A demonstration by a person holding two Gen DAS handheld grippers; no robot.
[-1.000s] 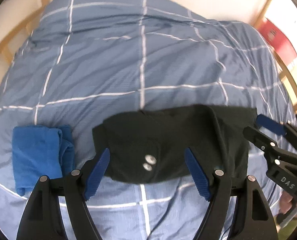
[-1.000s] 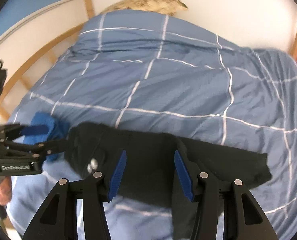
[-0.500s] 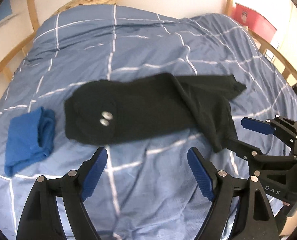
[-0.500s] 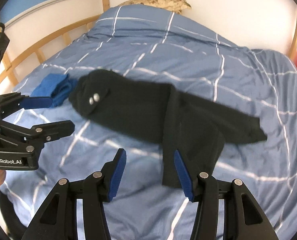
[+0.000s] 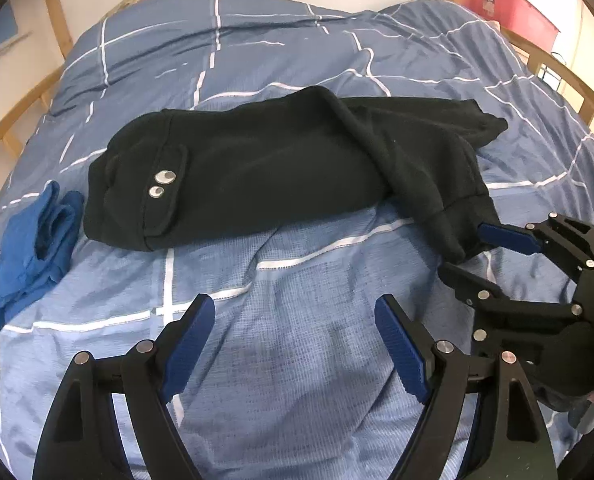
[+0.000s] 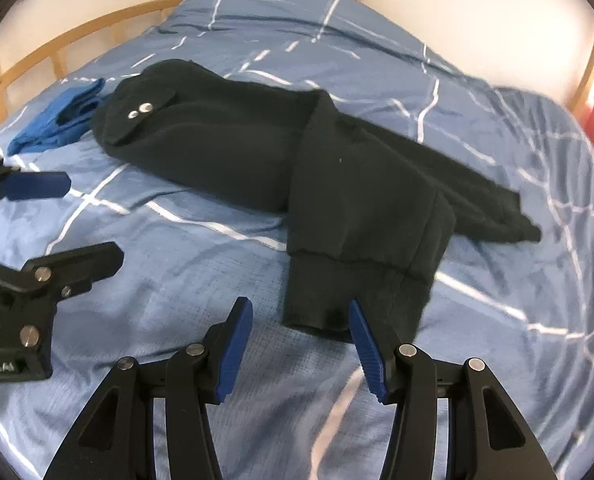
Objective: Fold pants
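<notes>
While both jaws gape wide and grip nothing, the left gripper [image 5: 293, 344] and right gripper [image 6: 299, 344] hover over the bed [image 5: 297, 360]; black pants [image 5: 257, 168] lie sprawled beside a blue cloth [image 5: 29, 252].

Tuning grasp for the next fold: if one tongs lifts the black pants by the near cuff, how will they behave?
Likely floppy: the black pants already lie draped and creased on the duvet, so the rest should sag and trail. Probably grippy, not slippery: the fabric looks thick and matte, and the near cuff is ribbed.
</notes>
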